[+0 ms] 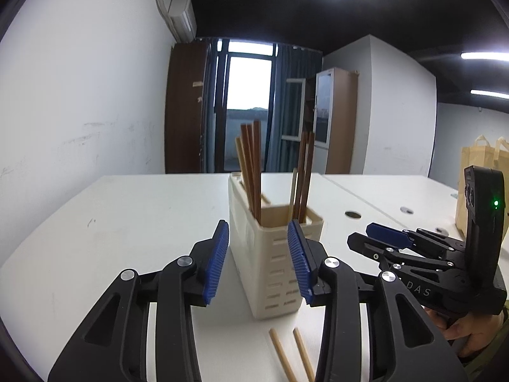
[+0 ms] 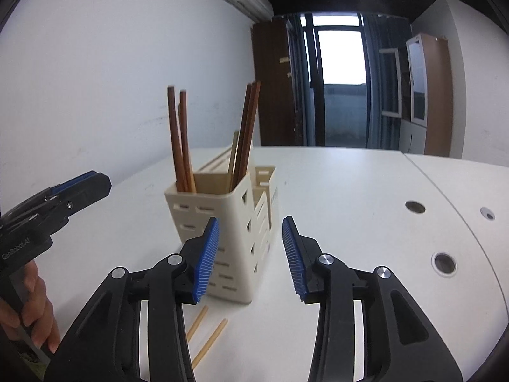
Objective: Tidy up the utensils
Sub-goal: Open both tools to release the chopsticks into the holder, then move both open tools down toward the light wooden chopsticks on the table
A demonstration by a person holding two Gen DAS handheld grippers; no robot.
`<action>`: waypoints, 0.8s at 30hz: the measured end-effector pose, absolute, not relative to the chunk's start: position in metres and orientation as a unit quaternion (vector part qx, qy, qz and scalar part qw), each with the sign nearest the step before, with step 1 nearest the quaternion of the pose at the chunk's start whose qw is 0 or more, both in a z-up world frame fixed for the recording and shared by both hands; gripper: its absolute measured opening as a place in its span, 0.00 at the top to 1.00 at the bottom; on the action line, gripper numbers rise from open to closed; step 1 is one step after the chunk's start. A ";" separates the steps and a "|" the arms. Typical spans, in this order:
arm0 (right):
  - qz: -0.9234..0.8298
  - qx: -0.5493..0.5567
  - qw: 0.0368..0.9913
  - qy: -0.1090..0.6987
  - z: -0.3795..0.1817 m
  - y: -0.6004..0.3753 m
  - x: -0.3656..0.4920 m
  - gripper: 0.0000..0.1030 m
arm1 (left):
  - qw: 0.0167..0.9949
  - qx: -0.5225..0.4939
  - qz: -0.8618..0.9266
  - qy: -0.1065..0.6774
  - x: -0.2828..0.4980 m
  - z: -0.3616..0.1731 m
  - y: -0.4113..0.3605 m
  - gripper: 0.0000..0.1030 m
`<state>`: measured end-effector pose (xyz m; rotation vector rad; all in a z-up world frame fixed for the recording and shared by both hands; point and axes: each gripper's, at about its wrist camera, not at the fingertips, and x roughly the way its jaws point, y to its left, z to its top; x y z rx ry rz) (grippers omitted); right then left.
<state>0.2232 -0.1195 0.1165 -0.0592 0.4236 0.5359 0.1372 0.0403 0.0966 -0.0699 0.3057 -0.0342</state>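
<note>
- While the left gripper [image 1: 258, 261] hovers with its blue pads [image 1: 217, 264] spread and nothing pinched, the cream utensil holder [image 1: 270, 254] stands upright on the white table [image 1: 127, 216] just beyond them.
- Dark brown chopsticks [image 2: 181, 140] lean inside the holder's compartments (a few paler ones among them).
- Two light chopsticks [image 2: 206, 334] lie flat on the table before the holder.
- The right gripper [image 2: 250, 254] likewise has its fingers apart, empty.
</note>
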 end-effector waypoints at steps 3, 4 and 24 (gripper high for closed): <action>0.258 -0.030 0.939 0.224 0.108 -0.118 0.220 0.59 | 0.986 -0.041 -0.014 0.161 0.134 0.090 0.043 0.63; 0.252 -0.029 0.941 0.226 0.105 -0.118 0.218 0.59 | 0.985 -0.042 -0.014 0.165 0.134 0.088 0.043 0.63; 0.240 -0.084 0.902 0.348 0.040 -0.086 0.211 0.50 | 0.974 -0.070 0.007 0.215 0.121 0.063 0.056 0.56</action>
